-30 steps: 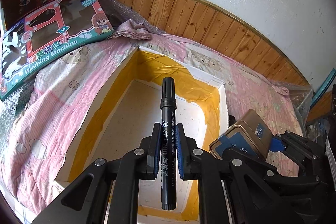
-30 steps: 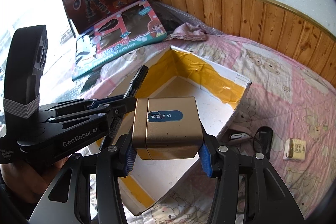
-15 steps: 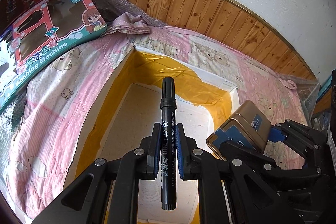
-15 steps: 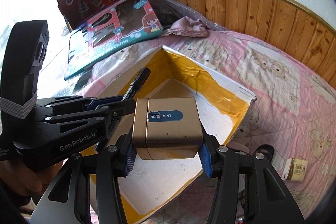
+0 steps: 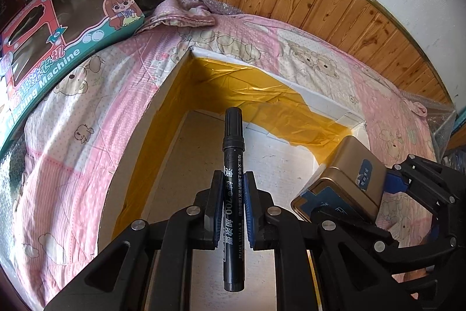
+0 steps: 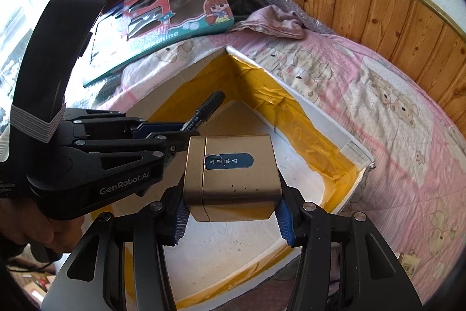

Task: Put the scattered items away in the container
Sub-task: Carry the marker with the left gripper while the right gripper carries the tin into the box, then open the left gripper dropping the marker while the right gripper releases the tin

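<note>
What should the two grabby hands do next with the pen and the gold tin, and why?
Probably lower both a little and let go. The left gripper pinches the black marker and the right gripper clamps the gold tin, both above the open white box, whose floor looks bare, so there seems room to drop them in.

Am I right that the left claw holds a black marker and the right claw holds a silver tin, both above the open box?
Nearly: the tin in the right claw is gold, not silver, as the right wrist view shows. The rest stands: the left claw holds the black marker, and both hang above the open box.
</note>
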Demonstrator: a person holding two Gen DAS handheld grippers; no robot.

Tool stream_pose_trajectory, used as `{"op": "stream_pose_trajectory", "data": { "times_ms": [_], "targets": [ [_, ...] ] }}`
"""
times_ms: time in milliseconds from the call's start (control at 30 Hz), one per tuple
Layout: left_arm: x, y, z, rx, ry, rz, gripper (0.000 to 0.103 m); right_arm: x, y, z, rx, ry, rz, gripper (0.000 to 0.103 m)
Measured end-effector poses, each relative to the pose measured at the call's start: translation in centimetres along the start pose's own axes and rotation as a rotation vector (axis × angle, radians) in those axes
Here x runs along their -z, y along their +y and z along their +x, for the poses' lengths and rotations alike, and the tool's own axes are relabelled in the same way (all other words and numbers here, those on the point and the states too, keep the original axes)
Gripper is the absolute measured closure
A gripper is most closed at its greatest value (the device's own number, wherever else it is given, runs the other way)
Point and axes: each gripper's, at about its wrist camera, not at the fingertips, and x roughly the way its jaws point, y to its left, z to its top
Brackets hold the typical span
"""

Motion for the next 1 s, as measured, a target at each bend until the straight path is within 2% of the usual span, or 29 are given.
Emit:
{"op": "stream_pose_trajectory", "data": {
  "times_ms": [500, 767, 833, 900, 1000],
  "targets": [
    [-1.5, -0.5, 5.6, -0.057, 0.091, 0.092, 0.089, -0.8, -1.0, 4.1, 0.001, 0.138, -0.178, 0.05],
    [-2.0, -0.1, 7.7, -0.021, 0.112, 0.084, 0.089, -1.2, -1.8, 5.5, 0.045, 0.155, -0.197, 0.049],
    [-2.2, 0.4, 8.3, 0.001, 0.128, 0.063, 0.083, -1.3, -2.1, 5.6, 0.058, 0.145, -0.182, 0.048],
    [-2.3, 0.7, 8.4, 0.0, 0.12, 0.046, 0.065, -1.1, -2.5, 5.4, 0.059, 0.136, -0.157, 0.049],
    [-2.2, 1.1, 8.1, 0.001, 0.114, 0.025, 0.064, -0.9, -3.0, 4.1, 0.027, 0.095, -0.105, 0.049]
  ]
}}
